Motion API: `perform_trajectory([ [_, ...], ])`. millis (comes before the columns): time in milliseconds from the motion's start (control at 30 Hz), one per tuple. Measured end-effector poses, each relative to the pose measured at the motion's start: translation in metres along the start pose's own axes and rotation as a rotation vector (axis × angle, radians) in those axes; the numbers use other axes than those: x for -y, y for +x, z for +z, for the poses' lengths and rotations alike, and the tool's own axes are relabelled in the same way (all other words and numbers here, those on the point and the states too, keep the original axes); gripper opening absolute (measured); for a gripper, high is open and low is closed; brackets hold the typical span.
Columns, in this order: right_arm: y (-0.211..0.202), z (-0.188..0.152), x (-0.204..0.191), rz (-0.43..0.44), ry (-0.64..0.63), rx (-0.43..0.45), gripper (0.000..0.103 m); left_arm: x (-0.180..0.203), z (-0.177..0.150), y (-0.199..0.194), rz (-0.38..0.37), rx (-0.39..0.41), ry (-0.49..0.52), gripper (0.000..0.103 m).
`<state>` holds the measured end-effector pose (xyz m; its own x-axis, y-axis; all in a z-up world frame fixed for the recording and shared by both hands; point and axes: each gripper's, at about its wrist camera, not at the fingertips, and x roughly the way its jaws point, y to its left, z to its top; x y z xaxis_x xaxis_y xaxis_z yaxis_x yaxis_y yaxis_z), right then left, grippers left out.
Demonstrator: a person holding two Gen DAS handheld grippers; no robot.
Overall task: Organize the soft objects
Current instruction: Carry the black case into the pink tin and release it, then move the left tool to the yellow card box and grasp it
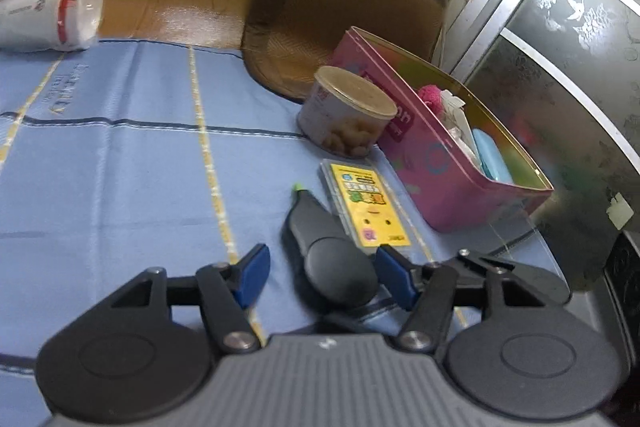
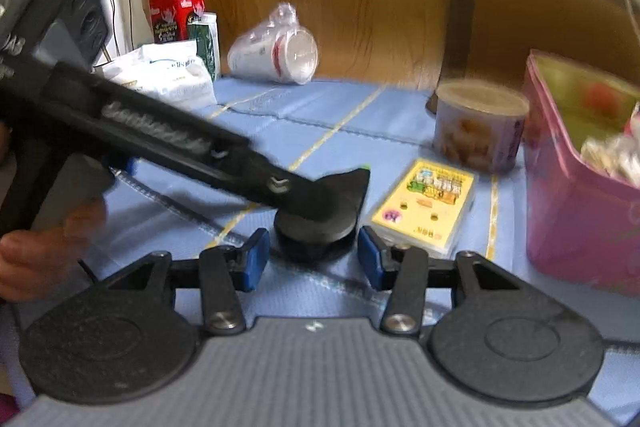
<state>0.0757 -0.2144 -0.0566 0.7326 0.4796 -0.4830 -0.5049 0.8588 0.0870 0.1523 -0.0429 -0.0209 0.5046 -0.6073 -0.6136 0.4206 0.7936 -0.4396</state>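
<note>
Because the black correction-tape dispenser (image 2: 320, 211) lay flat on the blue cloth (image 1: 120, 155), both grippers flanked it: the right gripper (image 2: 310, 259) stood open with its pads just clear of the rounded end. The left gripper (image 1: 320, 275), also open, framed that end, perhaps touching, so a squeeze could lift it toward the pink box (image 1: 460, 195) beyond the right jaw.

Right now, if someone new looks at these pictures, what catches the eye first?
The pink box, filled with small items, stands at the right edge of the blue cloth. Beside it sit a round can and a yellow card pack. A black teardrop-shaped object lies between the left tongs.
</note>
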Motion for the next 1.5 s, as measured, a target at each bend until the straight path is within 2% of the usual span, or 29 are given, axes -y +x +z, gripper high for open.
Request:
perform_trajectory([
  [33,0.001,0.0,-0.003,-0.01,-0.009,0.004,0.053,0.005,-0.001,0.002,0.001,-0.004,0.009,0.053],
  [100,0.001,0.0,-0.005,-0.034,-0.009,0.017,0.05,0.013,-0.005,0.004,0.06,0.007,0.034,0.046],
  [167,-0.002,-0.002,-0.004,-0.03,-0.004,0.029,0.05,0.018,-0.006,-0.001,0.078,0.015,0.033,0.046],
  [233,-0.014,-0.004,-0.005,-0.025,-0.008,0.078,0.05,0.026,-0.003,-0.014,0.068,0.043,0.033,0.044],
  [400,-0.05,-0.003,-0.005,-0.125,-0.066,0.234,0.05,0.072,0.017,-0.028,0.055,0.135,0.168,0.044],
  [600,-0.083,-0.001,0.043,-0.262,0.009,0.309,0.05,0.132,0.048,0.013,-0.006,0.124,0.317,0.044],
  [733,-0.096,-0.002,0.083,-0.308,0.103,0.315,0.05,0.16,0.061,0.052,-0.016,0.098,0.349,0.044],
  [800,-0.095,-0.002,0.1,-0.313,0.136,0.31,0.05,0.166,0.064,0.067,0.004,0.091,0.351,0.047],
  [867,-0.082,0.001,0.11,-0.344,0.133,0.3,0.05,0.166,0.067,0.078,0.04,0.091,0.336,0.054],
  [967,-0.058,0.005,0.121,-0.443,0.126,0.258,0.05,0.163,0.067,0.086,0.11,0.087,0.314,0.055],
  [1100,-0.063,-0.003,0.123,-0.401,0.182,0.295,0.051,0.15,0.06,0.073,0.107,0.1,0.301,0.057],
  [1300,-0.076,-0.012,0.098,-0.434,0.157,0.337,0.051,0.146,0.047,0.044,0.098,0.14,0.287,0.057],
  [1500,-0.094,-0.021,0.082,-0.411,0.189,0.372,0.05,0.116,0.029,0.01,0.157,0.153,0.231,0.057],
])
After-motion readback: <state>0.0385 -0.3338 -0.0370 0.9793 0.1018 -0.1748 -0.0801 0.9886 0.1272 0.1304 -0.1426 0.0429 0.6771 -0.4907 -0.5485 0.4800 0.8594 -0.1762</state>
